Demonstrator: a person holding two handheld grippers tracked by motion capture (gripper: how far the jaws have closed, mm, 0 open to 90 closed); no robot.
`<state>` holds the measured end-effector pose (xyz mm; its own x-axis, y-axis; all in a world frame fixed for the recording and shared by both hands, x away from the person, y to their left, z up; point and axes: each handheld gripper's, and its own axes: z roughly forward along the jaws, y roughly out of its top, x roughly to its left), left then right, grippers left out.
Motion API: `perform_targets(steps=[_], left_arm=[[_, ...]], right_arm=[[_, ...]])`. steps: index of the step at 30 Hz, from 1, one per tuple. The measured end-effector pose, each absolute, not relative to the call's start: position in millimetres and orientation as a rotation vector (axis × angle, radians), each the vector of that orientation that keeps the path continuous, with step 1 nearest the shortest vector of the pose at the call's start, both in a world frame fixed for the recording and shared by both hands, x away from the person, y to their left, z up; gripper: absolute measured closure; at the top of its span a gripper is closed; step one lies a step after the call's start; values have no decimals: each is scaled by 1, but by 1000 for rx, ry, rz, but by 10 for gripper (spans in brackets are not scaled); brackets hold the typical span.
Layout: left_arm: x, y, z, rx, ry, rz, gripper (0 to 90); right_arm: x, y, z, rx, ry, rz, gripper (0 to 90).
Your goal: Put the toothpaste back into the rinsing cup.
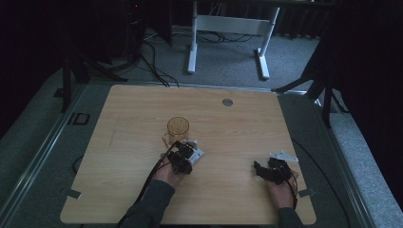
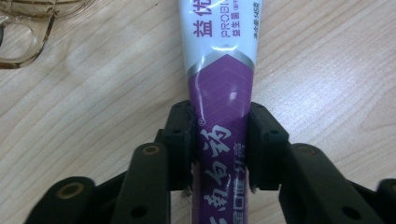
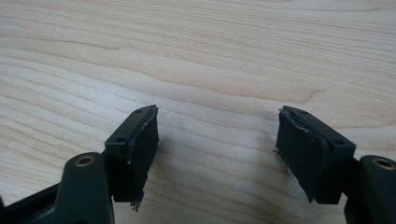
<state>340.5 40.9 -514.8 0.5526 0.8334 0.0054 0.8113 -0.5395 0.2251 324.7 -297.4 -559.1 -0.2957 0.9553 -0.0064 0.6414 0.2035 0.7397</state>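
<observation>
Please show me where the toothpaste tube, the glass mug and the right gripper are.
toothpaste tube (image 2: 219, 93): left gripper view, purple middle of the tube.
glass mug (image 1: 178, 127): high view, the mug's open top.
right gripper (image 3: 217, 144): right gripper view, midway between its open jaws.

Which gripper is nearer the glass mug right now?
Left. The left gripper, shut on a toothpaste tube, sits just in front of the glass mug. The right gripper, jaws open over bare table, is far off toward the table's right side.
</observation>
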Motion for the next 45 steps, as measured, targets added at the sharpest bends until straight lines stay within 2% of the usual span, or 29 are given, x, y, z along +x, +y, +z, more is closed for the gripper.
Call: perform_targets(steps=[9,21,45], left_arm=[[337,46,-510,2564,1362,208,712],[338,55,-504,2489,1361,148,713],[332,73,-472,2363,1344,171,714]], right_arm=[[325,-297,-559,1480,2014,885,295],[325,-297,-559,1481,2014,885,295],[325,-297,-559,1484,2012,887,295]])
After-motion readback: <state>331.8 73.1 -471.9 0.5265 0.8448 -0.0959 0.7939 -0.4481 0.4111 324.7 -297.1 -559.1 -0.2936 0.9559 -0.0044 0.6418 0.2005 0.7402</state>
